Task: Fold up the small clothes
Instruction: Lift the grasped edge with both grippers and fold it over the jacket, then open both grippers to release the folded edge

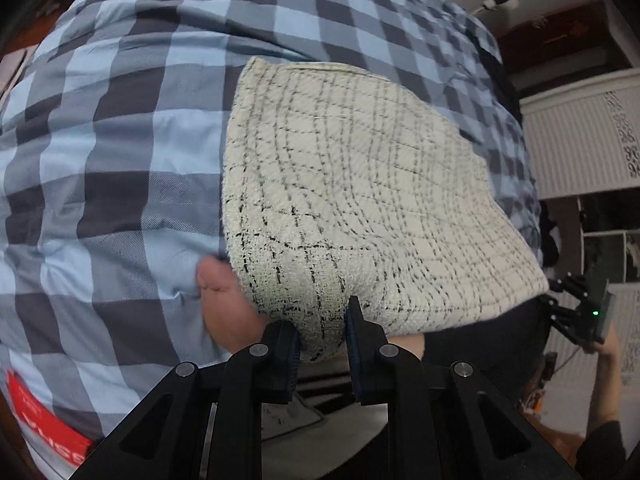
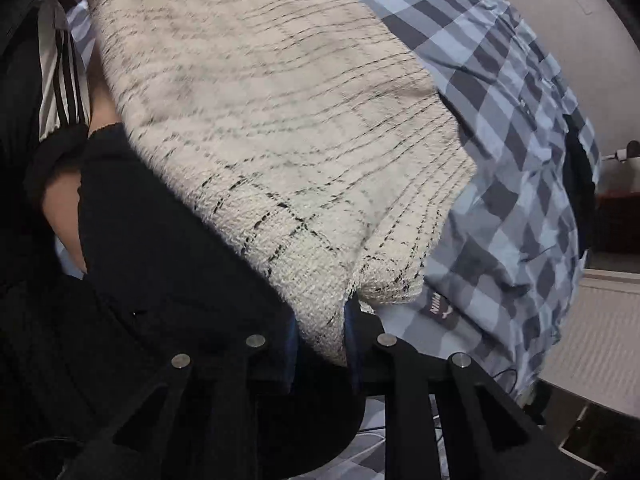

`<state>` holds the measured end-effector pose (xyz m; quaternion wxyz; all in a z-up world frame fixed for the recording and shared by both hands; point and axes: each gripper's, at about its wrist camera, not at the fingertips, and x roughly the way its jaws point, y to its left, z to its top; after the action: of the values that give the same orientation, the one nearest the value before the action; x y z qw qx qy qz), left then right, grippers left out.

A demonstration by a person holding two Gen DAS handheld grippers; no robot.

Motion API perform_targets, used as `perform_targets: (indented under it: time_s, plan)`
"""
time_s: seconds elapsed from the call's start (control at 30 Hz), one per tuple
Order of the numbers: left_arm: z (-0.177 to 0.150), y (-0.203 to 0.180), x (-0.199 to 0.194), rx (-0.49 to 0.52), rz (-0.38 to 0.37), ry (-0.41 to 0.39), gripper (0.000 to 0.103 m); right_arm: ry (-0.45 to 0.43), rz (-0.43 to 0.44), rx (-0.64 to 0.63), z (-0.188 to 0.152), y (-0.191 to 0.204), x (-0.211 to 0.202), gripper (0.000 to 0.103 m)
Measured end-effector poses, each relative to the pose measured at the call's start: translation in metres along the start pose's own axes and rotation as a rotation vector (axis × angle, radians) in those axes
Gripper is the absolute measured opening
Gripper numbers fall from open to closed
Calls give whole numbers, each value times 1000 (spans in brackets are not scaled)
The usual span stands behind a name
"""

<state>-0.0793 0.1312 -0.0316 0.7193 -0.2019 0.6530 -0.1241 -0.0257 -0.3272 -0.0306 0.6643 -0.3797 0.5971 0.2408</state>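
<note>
- Bed [image 1: 120,128]: covered by a blue, grey and dark checked duvet, wrinkled and puffy. It carries the work and fills most of both views.
- Small cream garment [image 1: 352,184], woven and nubbly with thin dark grid lines. It hangs lifted above the bed, stretched between the two tongs by one edge, the far end drooping toward the duvet; whether that end touches the duvet I cannot tell.
- Handling, judged: light, soft, limp. The coarse weave should grip well and not slip. It sags between the holds, so it needs both corners kept taut. Not fragile, though loose threads at the hem could snag.
- Best hold, judged: the two corners of the same hem, as now.
- Left tongs [image 1: 322,332]: narrow, pinched on a bunched corner of the garment.
- Right tongs [image 2: 320,336]: narrow, clamped on the garment's other corner [image 2: 320,304].
- Person: bare skin [image 1: 224,312] shows just beside the left tongs, dark clothing below.
- Red label [image 1: 48,424] at the duvet's near left corner, white letters only partly readable, seemingly "VLISE".
- Small dark patch [image 2: 440,306] on the duvet below the garment in the right view; lettering too blurred to read.
</note>
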Motion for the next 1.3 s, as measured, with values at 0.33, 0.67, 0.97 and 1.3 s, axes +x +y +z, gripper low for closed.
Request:
perform_targets:
  time_s: [0.33,0.67,0.97,1.3]
  plan:
    - [147,3,7,-144,-74,-199,19,-68,167,207,71,-119,14,15]
    - [267,37,118,-356,32,-219,20,-24,359,577,158,-215,164,15]
    - [260,68,28,-367,88,-402,103,-75,218,759,127,-233,171,84]
    - [176,-64,47,75,121,-336,103,-348,248,962,125,-124,32,84]
